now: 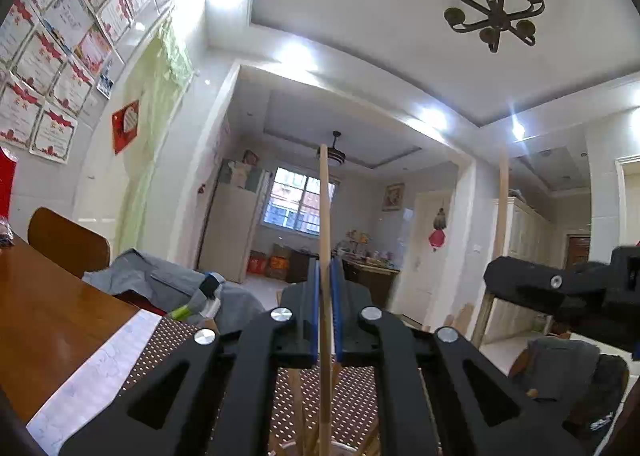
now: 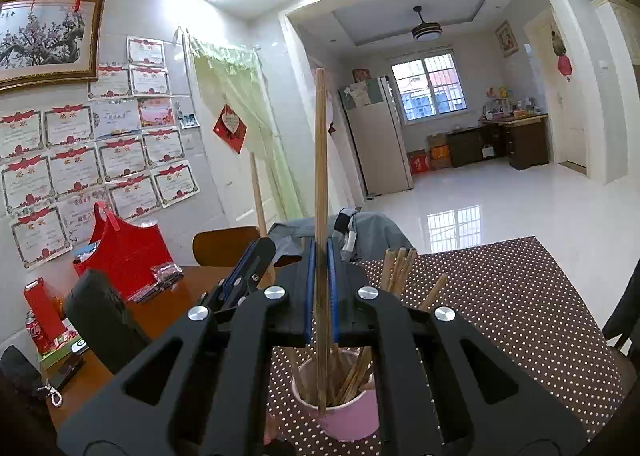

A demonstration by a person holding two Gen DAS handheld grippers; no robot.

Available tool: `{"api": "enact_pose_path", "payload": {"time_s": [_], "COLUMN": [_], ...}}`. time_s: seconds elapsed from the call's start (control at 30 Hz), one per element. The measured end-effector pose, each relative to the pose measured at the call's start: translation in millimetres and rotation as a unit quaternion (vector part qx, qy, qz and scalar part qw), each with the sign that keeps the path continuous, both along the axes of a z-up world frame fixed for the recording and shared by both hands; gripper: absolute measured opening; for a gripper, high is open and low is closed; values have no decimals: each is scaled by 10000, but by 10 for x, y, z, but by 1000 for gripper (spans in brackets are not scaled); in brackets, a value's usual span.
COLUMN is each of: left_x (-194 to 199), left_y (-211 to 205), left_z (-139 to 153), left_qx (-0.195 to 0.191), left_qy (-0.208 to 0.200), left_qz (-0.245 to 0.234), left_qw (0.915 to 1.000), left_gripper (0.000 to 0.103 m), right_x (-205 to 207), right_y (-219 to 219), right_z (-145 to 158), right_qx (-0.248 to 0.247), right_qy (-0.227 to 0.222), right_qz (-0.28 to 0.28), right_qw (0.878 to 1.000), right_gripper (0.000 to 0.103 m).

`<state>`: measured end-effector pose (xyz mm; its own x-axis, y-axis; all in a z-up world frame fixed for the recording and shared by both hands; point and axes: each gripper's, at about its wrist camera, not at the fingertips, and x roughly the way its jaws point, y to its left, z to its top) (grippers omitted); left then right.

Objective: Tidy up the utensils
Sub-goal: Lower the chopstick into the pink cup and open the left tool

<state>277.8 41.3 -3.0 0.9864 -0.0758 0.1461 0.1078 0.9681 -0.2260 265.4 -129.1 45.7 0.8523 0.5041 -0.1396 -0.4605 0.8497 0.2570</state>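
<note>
My left gripper (image 1: 327, 276) is shut on a pale wooden chopstick (image 1: 324, 208) that stands upright between its blue pads. My right gripper (image 2: 320, 252) is shut on a darker bamboo chopstick (image 2: 320, 160), also upright, whose lower tip reaches the near rim of a pink cup (image 2: 352, 422). Several chopsticks (image 2: 396, 268) lean inside that cup. The left gripper (image 2: 248, 266) shows just left of the right one, with its pale chopstick (image 2: 258, 196). In the left wrist view the right gripper (image 1: 520, 282) hangs at the right with its chopstick (image 1: 503, 196).
A brown dotted tablecloth (image 2: 500, 296) covers the right part of the wooden table (image 2: 160, 312). A red gift box (image 2: 124, 252), a black block (image 2: 100, 316) and a cola can (image 2: 38, 330) stand at the left. A wooden chair (image 2: 224, 246) with a grey garment (image 2: 372, 234) is behind.
</note>
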Motion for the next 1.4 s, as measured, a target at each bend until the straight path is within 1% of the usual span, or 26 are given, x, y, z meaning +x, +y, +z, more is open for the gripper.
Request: {"api": "enact_pose_path", "payload": {"time_s": [0.13,0.23,0.4,0.5,0.53,0.57,0.6,0.77,0.83,0.97,1.1,1.23,1.33,1.4], "left_x": [7,53,16,5,-1,-8,-19,-89,-135,-193,-169,-152,-138,-132], "left_y": [-71,-98,-121,-105,-99,-89,-67,26,93,210,265,244,228,229], "left_z": [-56,-120,-203,-212,-207,-205,-200,-164,-118,-55,-37,-44,-36,-23], "left_qx": [104,161,295,292,282,266,222,22,-103,-253,-90,55,118,174], "left_qy": [-161,-32,180,365,440,492,570,859,989,1362,1608,1825,1909,1991], "left_qz": [322,348,299,173,149,123,80,26,22,196,478,457,407,407], "left_qw": [9993,9993,9990,9988,9985,9984,9981,9963,9950,9902,9858,9821,9807,9790], "left_gripper": [6,6,6,7,9,17,22,23,29,32,32,32,33,38], "right_x": [34,44,43,39,38,31,25,-14,-37,-82,-98,-48,-25,-6], "right_y": [14,13,17,34,45,56,63,71,92,122,162,246,290,300], "right_z": [-29,-54,-70,-66,-60,-59,-57,-57,-48,-57,-101,-172,-206,-224], "right_qx": [11,28,-6,44,61,73,88,186,198,196,106,-23,-146,-203], "right_qy": [-20,-18,-73,-67,-64,-64,-64,-93,-126,-298,-448,-374,-304,-236], "right_qz": [-61,-93,-165,-137,-125,-117,-102,0,15,-104,-283,-262,-237,-232], "right_qw": [10000,10000,9998,9999,9999,9999,9999,9998,9997,9993,9985,9990,9991,9992], "right_gripper": [7,7,7,7,7,7,7,7,7,7,7,7,7,7]}}
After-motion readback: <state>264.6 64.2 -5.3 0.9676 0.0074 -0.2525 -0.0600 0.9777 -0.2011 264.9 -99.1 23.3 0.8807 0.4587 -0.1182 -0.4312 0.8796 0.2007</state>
